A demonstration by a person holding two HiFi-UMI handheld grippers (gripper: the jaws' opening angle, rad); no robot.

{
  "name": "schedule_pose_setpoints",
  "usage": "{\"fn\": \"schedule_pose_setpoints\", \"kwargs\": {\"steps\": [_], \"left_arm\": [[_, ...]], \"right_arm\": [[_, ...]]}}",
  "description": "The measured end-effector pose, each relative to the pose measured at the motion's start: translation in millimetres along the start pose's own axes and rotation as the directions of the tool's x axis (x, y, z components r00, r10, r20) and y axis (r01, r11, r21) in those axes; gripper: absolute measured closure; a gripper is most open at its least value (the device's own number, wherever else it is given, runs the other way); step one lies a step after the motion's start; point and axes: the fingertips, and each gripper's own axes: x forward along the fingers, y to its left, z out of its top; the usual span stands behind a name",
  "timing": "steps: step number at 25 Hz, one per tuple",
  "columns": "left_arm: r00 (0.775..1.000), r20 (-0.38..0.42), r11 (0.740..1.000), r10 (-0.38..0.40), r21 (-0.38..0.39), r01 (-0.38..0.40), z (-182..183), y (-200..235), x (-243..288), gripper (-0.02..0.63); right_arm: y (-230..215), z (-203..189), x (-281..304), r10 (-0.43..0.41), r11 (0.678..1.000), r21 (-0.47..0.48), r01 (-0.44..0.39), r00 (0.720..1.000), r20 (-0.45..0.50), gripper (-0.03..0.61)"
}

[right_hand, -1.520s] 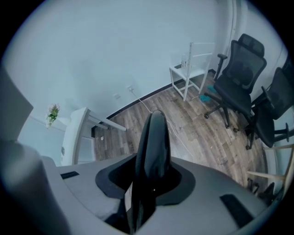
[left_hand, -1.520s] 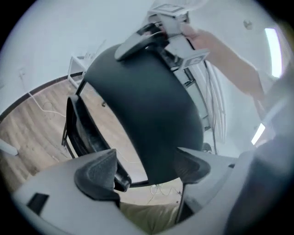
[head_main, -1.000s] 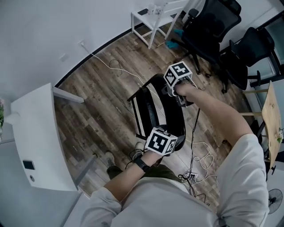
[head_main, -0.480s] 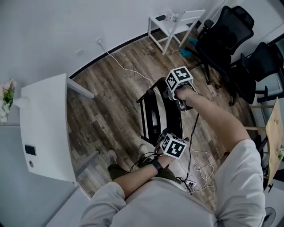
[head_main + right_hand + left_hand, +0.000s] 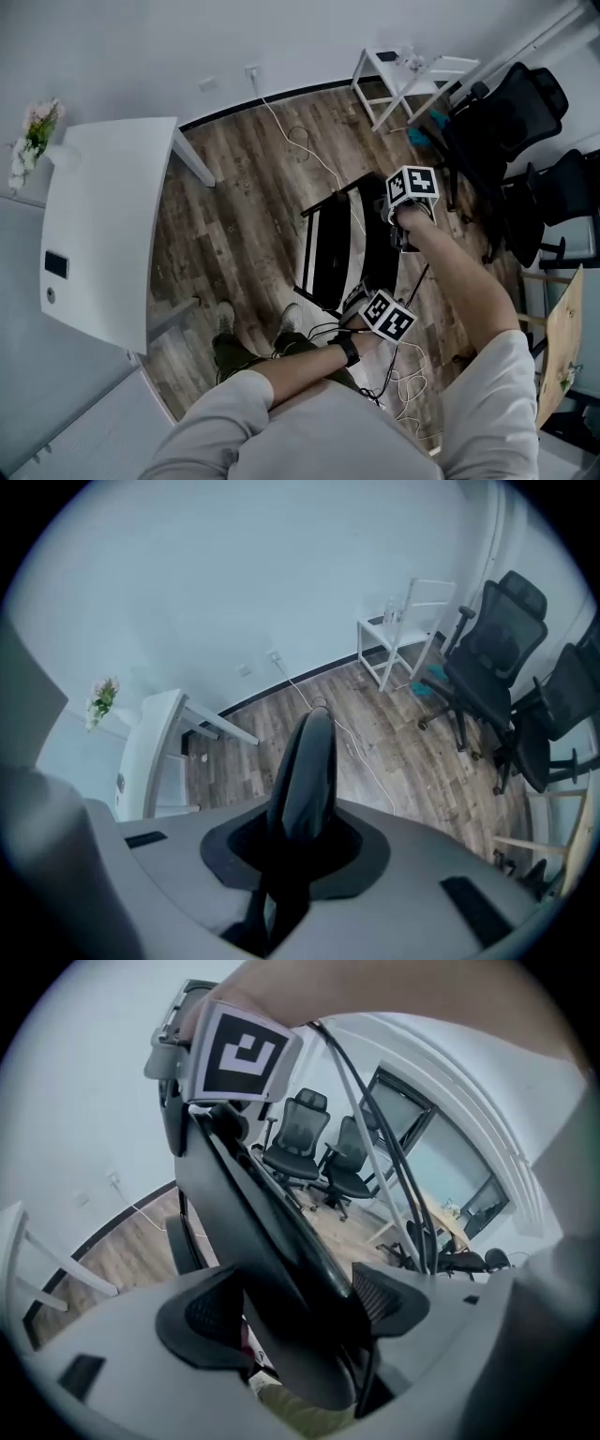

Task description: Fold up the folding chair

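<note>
The chair (image 5: 328,248) stands on the floor just beside the white table (image 5: 103,234), my right gripper (image 5: 295,846) jaws freshly tightened on its back and my left gripper (image 5: 300,1312) jaws closing wide around its seat, whose smooth edge could slip free and drop.

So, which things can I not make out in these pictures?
- Hinges of the folding chair: head view, hidden under its own dark panels.
- Small items on the white side table: head view, too small to name.
- Most of the wooden table: head view, cut off by the right edge.
</note>
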Motion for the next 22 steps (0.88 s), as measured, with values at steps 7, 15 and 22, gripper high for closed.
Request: {"fn": "schedule_pose_setpoints", "kwargs": {"steps": [7,15,22], "left_arm": [[1.000,0.001,1.000,0.004,-0.031,-0.004,-18,32,-38,0.291],[1.000,0.018,0.997,0.009,-0.077,-0.008,-56,69,-80,0.310],[0.999,0.035,0.993,0.009,-0.115,-0.005,-86,114,-122,0.316]], "right_arm": [[45,4,3,-0.042,0.999,-0.017,0.043,0.999,0.020,0.492],[117,-4,17,-0.081,0.994,-0.074,0.081,0.997,0.011,0.489],[188,-4,33,-0.090,0.991,-0.099,0.090,0.996,-0.001,0.488]]}}
